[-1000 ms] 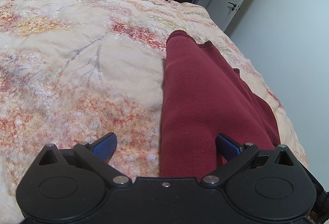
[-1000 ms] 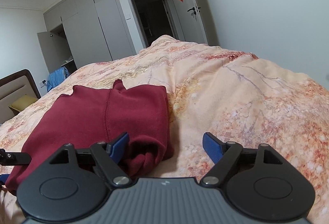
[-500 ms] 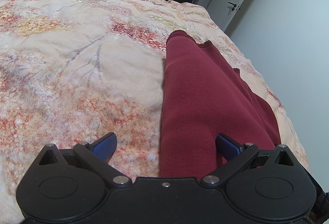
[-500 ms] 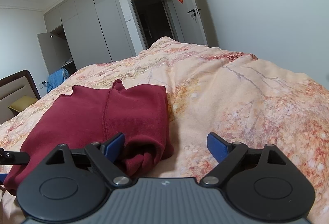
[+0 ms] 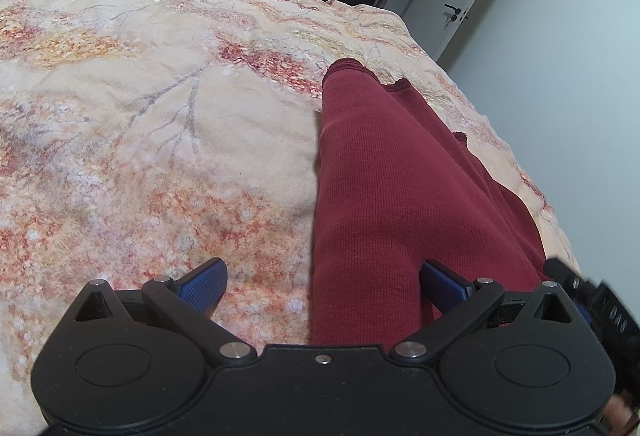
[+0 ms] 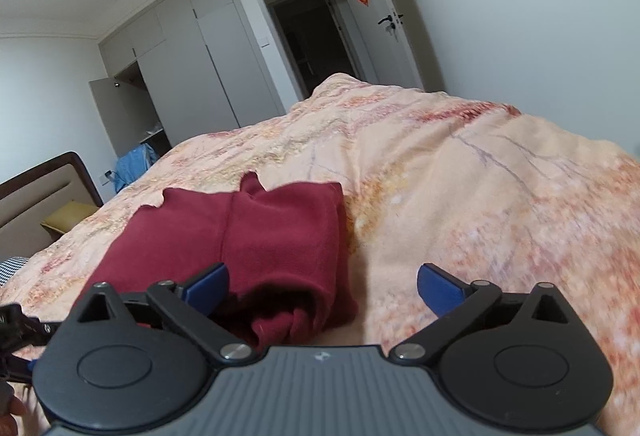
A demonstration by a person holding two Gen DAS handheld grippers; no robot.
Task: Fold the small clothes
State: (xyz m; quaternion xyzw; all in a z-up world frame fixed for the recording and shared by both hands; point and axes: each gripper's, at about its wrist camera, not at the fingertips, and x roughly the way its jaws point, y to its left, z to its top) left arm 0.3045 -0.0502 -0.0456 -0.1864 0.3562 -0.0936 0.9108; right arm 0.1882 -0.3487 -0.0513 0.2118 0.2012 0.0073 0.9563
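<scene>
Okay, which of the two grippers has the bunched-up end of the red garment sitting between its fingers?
The right gripper: the rumpled corner of the red garment lies between its open fingers. The left gripper straddles a smooth, straight folded edge instead.

sweater [image 5: 392, 196]: dark red ribbed knit cloth, matt
duvet [image 5: 160, 116]: soft, matt printed cloth
pads [image 5: 202, 282]: blue, textured

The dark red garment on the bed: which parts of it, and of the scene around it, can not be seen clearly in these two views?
- Near end of the dark red garment: left wrist view, hidden behind the left gripper body.
- Its underside and inner layers: both views, covered by the folded top layer.
- Its kind (shirt or trousers): unclear.
- Floral quilt at far right: right wrist view, blurred.
- Blue cloth by the wardrobe: too small.
</scene>
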